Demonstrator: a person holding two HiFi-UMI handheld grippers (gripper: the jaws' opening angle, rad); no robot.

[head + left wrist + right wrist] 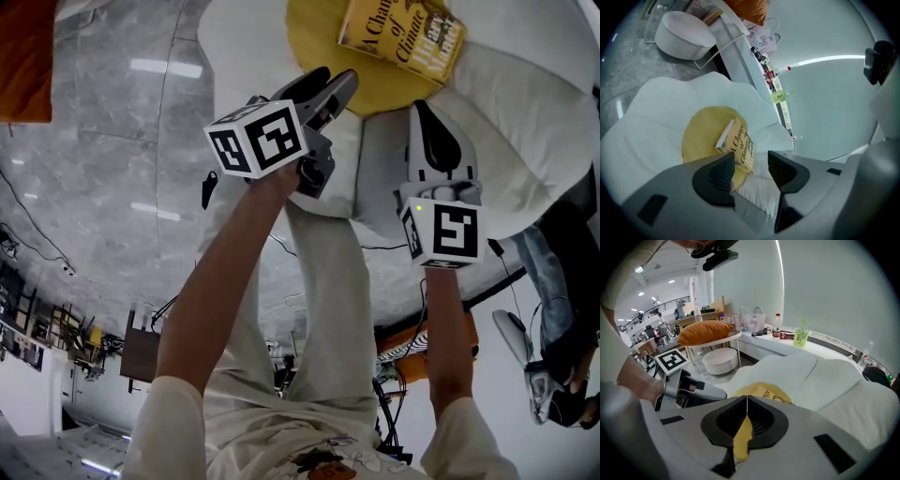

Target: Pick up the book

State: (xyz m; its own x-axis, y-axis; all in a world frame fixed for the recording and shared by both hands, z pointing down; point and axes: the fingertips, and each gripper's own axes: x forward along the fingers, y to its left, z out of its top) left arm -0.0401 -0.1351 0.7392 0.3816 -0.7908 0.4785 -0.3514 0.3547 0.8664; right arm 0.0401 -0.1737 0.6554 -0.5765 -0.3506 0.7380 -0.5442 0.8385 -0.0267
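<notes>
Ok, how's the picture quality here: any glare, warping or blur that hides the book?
Head view: strong wide-angle bending; bright streaks glare on the glossy floor; the book is sharp but cut by the top edge. Left gripper view: dark rounded corners, book title readable. Right gripper view: evenly lit, book mostly hidden behind the right gripper.

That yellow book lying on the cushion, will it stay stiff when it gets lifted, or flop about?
The book looks like a fairly thick paperback, so it would probably hold its shape but may fan open if gripped by one cover. It lies on a soft yellow cushion, which will likely sink when pushed on.
</notes>
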